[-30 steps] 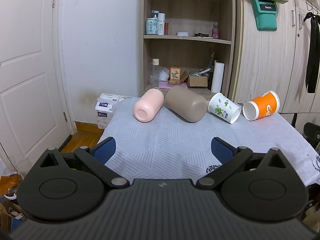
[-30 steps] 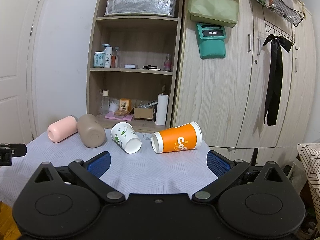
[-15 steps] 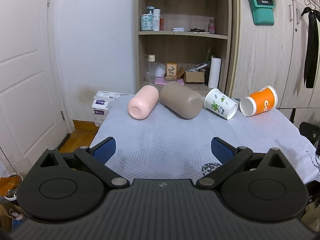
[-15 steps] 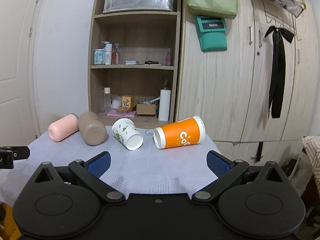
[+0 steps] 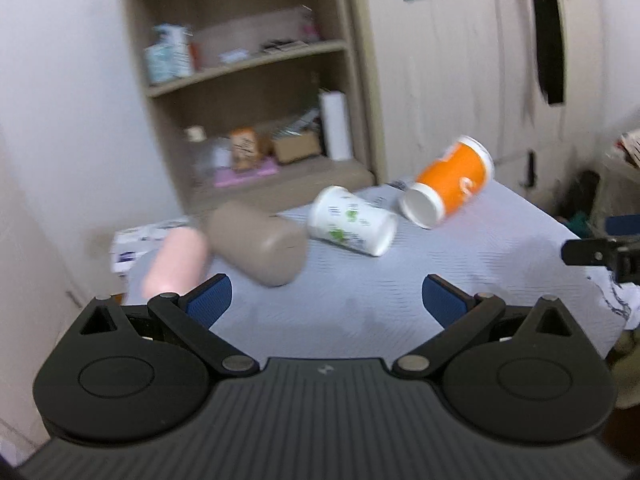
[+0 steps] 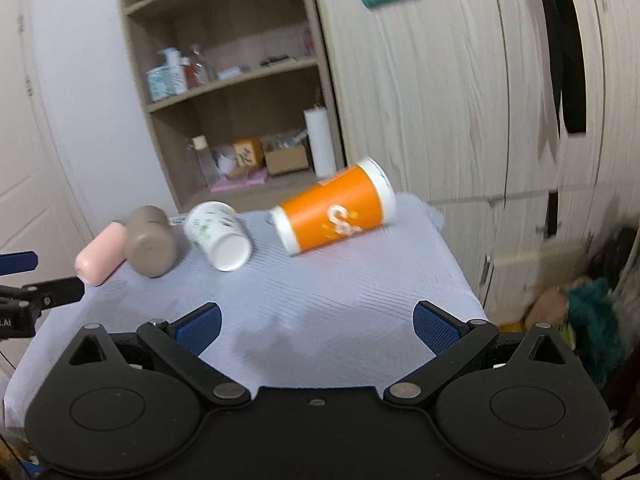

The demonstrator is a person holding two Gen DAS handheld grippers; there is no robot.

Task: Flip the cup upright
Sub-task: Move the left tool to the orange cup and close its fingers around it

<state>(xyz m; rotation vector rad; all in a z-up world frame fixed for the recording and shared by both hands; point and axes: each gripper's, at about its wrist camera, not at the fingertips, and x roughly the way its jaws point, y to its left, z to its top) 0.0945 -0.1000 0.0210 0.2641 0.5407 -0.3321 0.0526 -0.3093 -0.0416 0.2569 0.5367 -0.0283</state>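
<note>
Cups all lie on their sides on the cloth-covered table (image 6: 360,300): orange paper cup (image 6: 334,211), white leaf-print cup (image 6: 218,235), taupe tumbler (image 6: 150,242), pink tumbler (image 6: 98,260). None is upright yet, so everything remains. Left gripper (image 5: 325,300) and right gripper (image 6: 316,326) hover near, jaws spread, empty.

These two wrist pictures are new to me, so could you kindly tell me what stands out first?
Four cups lie tipped over in a row on the cloth-covered table: a pink cup at the left end, then a brown cup, a white cup with green print, and a bright orange cup at the right end. Both the left claw and the right claw are open and empty.
</note>
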